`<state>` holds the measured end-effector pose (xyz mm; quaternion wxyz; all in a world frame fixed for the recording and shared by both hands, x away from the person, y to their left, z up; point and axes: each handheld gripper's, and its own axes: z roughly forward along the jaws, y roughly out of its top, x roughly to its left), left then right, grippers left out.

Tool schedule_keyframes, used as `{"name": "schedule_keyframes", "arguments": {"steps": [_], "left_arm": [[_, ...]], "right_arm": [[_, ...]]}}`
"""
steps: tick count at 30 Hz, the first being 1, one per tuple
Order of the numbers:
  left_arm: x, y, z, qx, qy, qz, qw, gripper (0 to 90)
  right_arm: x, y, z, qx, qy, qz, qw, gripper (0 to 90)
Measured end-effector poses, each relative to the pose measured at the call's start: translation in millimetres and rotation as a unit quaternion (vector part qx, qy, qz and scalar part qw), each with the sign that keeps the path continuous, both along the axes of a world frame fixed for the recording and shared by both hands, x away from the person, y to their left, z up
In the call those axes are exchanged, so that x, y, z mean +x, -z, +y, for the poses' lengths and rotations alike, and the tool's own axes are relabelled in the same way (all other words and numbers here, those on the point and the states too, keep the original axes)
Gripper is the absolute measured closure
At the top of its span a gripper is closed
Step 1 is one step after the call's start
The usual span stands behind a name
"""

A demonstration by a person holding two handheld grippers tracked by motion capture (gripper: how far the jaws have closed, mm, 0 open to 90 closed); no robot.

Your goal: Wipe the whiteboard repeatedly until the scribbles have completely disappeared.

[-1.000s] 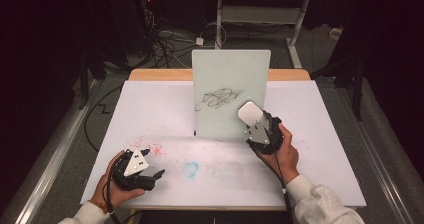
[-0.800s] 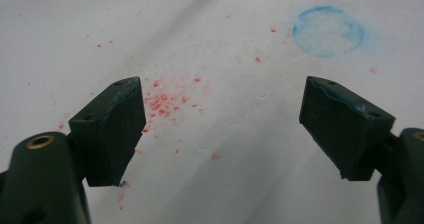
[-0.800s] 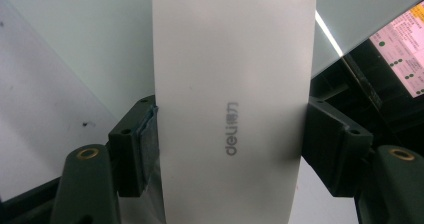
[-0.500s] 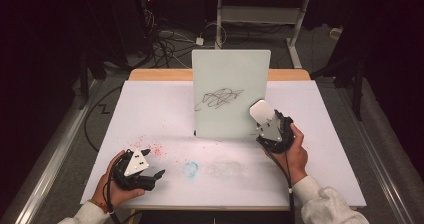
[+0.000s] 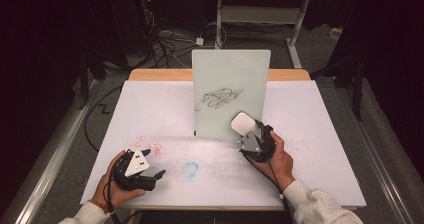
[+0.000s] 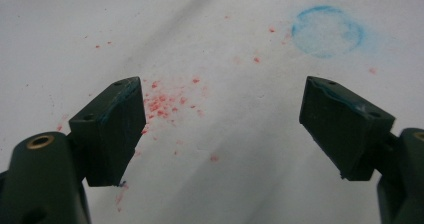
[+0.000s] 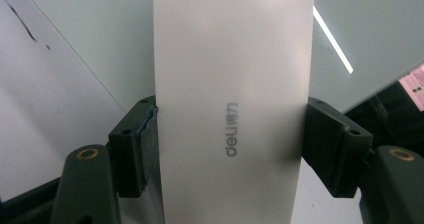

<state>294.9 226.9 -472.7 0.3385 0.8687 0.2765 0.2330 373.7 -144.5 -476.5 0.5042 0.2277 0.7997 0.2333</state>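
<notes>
On the table's left, near edge: your left gripper sits low over the white sheet, held in your left hand.
Left jaws: spread wide with nothing between them; in the left gripper view you see bare sheet in the gap.
Red specks: scattered on the sheet just by the left jaw tip; from above they lie just beyond your left gripper.
Blue ring: a faint smudged circle on the sheet, just right of your left gripper and ahead of its right jaw in the left gripper view.
Board: stands upright at the table's middle, pale, with a black scribble on its face.
Eraser: white, rounded, printed "deli"; its top lies at the board's lower right part, below the scribble. You cannot tell whether it touches the board.
Right gripper: in your right hand, tilted up toward the board.
Right jaws: closed against both long sides of the eraser, which rises between them past the jaw tips.
</notes>
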Motion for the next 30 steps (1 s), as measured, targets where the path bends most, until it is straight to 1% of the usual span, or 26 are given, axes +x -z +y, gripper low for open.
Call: {"name": "schedule_keyframes", "arguments": {"steps": [1,2,3,4,6,9,10,11,12,14,16,17,20,21,22,23,24,25,26,27,28,30], "left_arm": [[0.4,-0.1,-0.1,0.002,0.001,0.000,1.0000,17.9],[0.6,0.0,-0.3,0.002,0.001,0.000,1.0000,17.9],[0.8,0.2,-0.3,0.003,0.000,0.000,1.0000,17.9],[1.0,0.3,-0.2,0.002,0.000,0.000,1.0000,17.9],[1.1,0.3,0.2,0.000,0.000,0.000,1.0000,17.9],[1.2,0.3,0.5,0.000,0.000,0.000,1.0000,17.9],[1.1,0.3,0.4,0.001,0.000,0.000,1.0000,17.9],[1.0,0.3,0.5,0.000,0.000,0.000,1.0000,17.9],[0.8,0.1,0.7,0.000,0.000,0.000,1.0000,17.9],[0.5,-0.4,1.2,-0.001,-0.001,0.000,1.0000,17.9],[0.5,-0.5,1.2,-0.001,-0.001,-0.001,1.0000,17.9],[0.4,-0.5,1.1,-0.002,-0.001,-0.001,1.0000,17.9],[0.5,-0.1,0.7,0.000,0.000,0.001,1.0000,17.9],[0.0,0.0,0.6,-0.002,-0.002,0.006,1.0000,17.9],[0.3,-0.5,0.8,-0.001,-0.001,0.001,1.0000,17.9],[-0.3,-0.3,0.7,-0.004,-0.003,0.005,1.0000,17.9],[0.0,-0.8,1.0,-0.002,-0.001,0.000,1.0000,17.9],[-0.4,-0.4,0.9,-0.004,-0.003,0.005,1.0000,17.9],[-0.3,-0.3,0.8,-0.003,-0.003,0.006,1.0000,17.9],[0.1,-0.5,0.9,-0.001,-0.001,0.000,1.0000,17.9],[0.2,-0.5,0.9,0.000,-0.001,0.000,1.0000,17.9],[0.1,-0.7,1.3,-0.002,-0.002,0.000,1.0000,17.9]], "right_arm": [[0.4,-2.1,2.4,0.006,0.003,0.001,1.0000,31.2],[1.5,-5.6,4.6,0.004,-0.001,-0.004,1.0000,31.2],[3.0,-10.4,6.2,0.005,-0.002,-0.015,0.9999,31.2],[4.9,-15.5,7.6,0.017,0.004,-0.023,0.9996,31.2],[10.2,-27.6,8.3,0.042,0.009,-0.030,0.9986,31.1],[15.8,-43.1,9.7,0.079,0.021,-0.050,0.9954,31.2],[18.4,-48.4,10.1,0.092,0.026,-0.053,0.9940,31.2],[20.5,-54.0,10.0,0.103,0.030,-0.052,0.9929,31.2],[22.6,-58.8,10.5,0.114,0.034,-0.058,0.9912,31.2],[25.5,-65.5,12.3,0.124,0.042,-0.066,0.9892,31.2],[26.6,-68.2,14.9,0.131,0.048,-0.069,0.9878,31.2],[26.6,-67.5,17.5,0.132,0.051,-0.071,0.9874,31.2],[24.0,-61.0,26.8,0.125,0.041,-0.066,0.9890,31.1],[22.3,-56.6,31.1,0.117,0.035,-0.061,0.9906,31.1],[20.4,-51.5,35.8,0.108,0.027,-0.058,0.9921,31.1],[18.1,-45.5,40.9,0.097,0.019,-0.052,0.9937,31.1],[15.8,-39.4,46.0,0.086,0.010,-0.046,0.9951,31.1],[13.6,-33.5,51.1,0.076,0.002,-0.041,0.9962,31.1],[11.4,-28.6,55.3,0.066,-0.005,-0.034,0.9972,31.1],[10.0,-24.6,58.9,0.056,-0.014,-0.030,0.9979,31.1],[8.7,-21.4,61.7,0.051,-0.019,-0.026,0.9982,31.1],[7.6,-18.2,64.6,0.048,-0.026,-0.021,0.9983,31.2]]}}
